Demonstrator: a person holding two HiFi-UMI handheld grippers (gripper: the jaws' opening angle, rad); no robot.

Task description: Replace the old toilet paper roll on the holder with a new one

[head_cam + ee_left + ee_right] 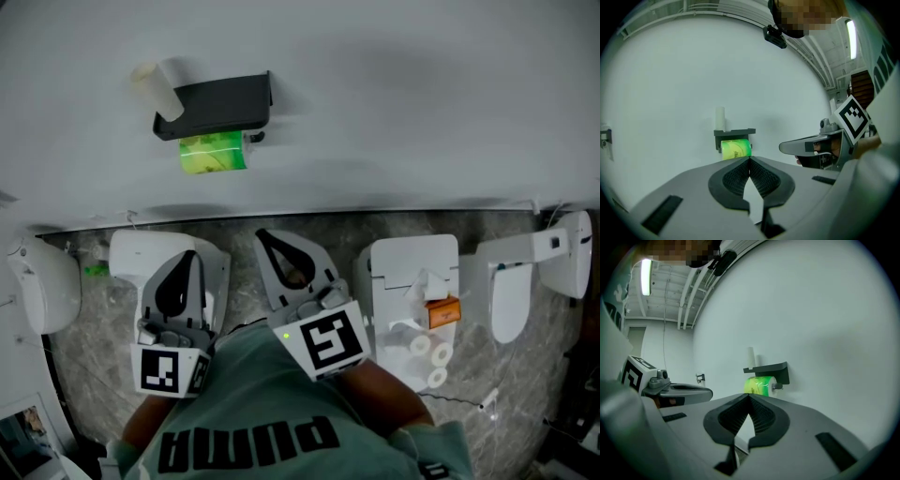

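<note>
A black holder (217,105) is fixed to the white wall, with a green-wrapped roll (213,153) on its bar. A white tube (160,84) stands on its top shelf. The holder (735,133), green roll (736,149) and tube (720,118) lie ahead in the left gripper view. My left gripper (191,255) (749,160) is shut and empty, well short of the wall. My right gripper (263,234) (749,395) is beside it, also shut on nothing, and faces the roll (760,385) under the holder (769,371).
On the marbled floor stand a white toilet-like fixture (45,283) at the left and another (525,277) at the right. A white unit (412,281) carries an orange item (443,311) and several white rolls (430,352). A small fitting (700,378) sits on the wall.
</note>
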